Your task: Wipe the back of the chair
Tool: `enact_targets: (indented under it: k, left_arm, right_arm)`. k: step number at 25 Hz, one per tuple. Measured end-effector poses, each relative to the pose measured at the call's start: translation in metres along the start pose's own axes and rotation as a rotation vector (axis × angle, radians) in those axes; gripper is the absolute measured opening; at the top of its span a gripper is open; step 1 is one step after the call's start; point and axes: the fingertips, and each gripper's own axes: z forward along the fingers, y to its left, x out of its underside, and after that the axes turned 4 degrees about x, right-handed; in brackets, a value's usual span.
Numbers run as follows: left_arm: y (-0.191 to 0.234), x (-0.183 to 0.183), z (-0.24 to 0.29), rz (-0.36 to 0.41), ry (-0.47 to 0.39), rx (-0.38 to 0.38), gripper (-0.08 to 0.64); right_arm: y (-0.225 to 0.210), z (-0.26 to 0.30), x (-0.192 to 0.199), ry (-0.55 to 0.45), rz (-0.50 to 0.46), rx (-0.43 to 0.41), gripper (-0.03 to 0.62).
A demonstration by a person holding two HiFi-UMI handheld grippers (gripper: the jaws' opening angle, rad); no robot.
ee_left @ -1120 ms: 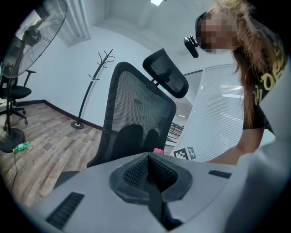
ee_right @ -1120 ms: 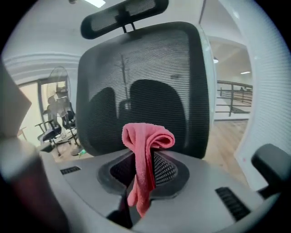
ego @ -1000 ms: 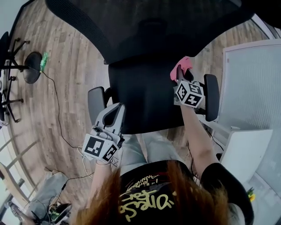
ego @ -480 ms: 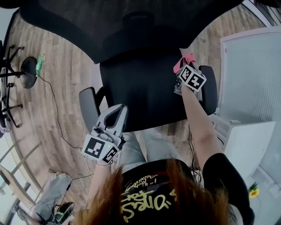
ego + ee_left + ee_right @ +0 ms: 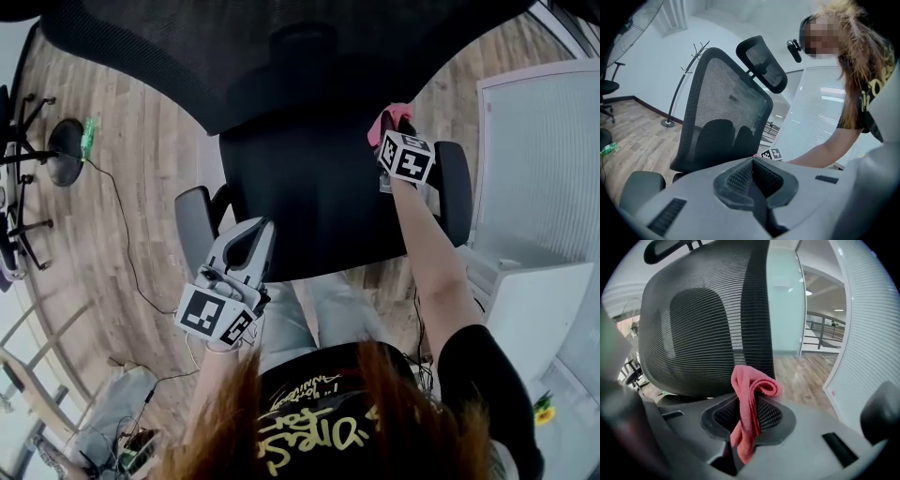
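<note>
Right hand-held gripper: the right hand-held gripper [image 5: 749, 401] is pinching its jaws tight on a bunched pink cloth [image 5: 751, 385]. A rolled fold is bulging above the jaw tips and a tail is hanging down between them.
Cloth position: the cloth is sitting right in front of the lower edge of the black mesh chair back [image 5: 703, 319], towards its right side. Whether it is touching the mesh, I cannot tell.
From the head view: that gripper is hovering over the rear right corner of the black seat pad [image 5: 309, 206], just beside the right padded armrest [image 5: 453, 192], with the person's bare forearm [image 5: 431, 262] reaching out behind it.
Left hand-held gripper: the left hand-held gripper [image 5: 752, 161] is keeping its jaws pressed together, gripping nothing at all. It is hanging at the seat's front left corner, near the left padded armrest [image 5: 192, 220] and well apart from the chair back.
Left gripper view: it is looking up at the chair back and the curved black headrest [image 5: 764, 63] above it.
Surroundings: the chair is standing on a wood plank floor [image 5: 141, 187], a thin black cable [image 5: 122, 234] is trailing across the boards on the left, and a white slatted panel [image 5: 534, 169] is rising on the right.
</note>
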Motion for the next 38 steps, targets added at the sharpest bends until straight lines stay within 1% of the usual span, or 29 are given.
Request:
enact_targets:
  k: [4,7,11,14,20,26,30,38]
  left_arm:
    - [0.001,0.002,-0.001,-0.004,0.006,0.002,-0.005]
    - [-0.001,0.001,-0.004,-0.014,-0.002,0.003,-0.005]
    - [0.002,0.0,-0.008,-0.016,-0.008,-0.002,-0.005]
    - [0.008,0.0,-0.009,-0.014,-0.013,-0.01,-0.005]
    - [0.014,-0.01,-0.014,-0.025,-0.045,-0.015,-0.005]
    - [0.026,-0.015,-0.021,-0.041,-0.066,-0.02,-0.005]
    - [0.03,-0.013,-0.024,-0.039,-0.062,-0.01,-0.005]
    - [0.043,-0.021,-0.043,-0.048,-0.079,-0.019,-0.005]
  right_arm:
    - [0.024,-0.002,-0.009,-0.039,-0.04,-0.052,0.074]
    - [0.037,-0.002,-0.011,-0.042,-0.068,-0.069,0.074]
    - [0.048,-0.004,-0.012,-0.043,-0.031,-0.076,0.074]
    - [0.067,-0.004,-0.012,-0.052,-0.028,-0.112,0.074]
    - [0.126,-0.002,-0.012,-0.053,-0.086,-0.204,0.074]
    - [0.173,0.002,-0.004,-0.031,-0.1,-0.251,0.074]
    - [0.206,0.002,0.003,-0.021,-0.132,-0.295,0.074]
    - [0.276,-0.005,0.013,0.012,-0.105,-0.372,0.074]
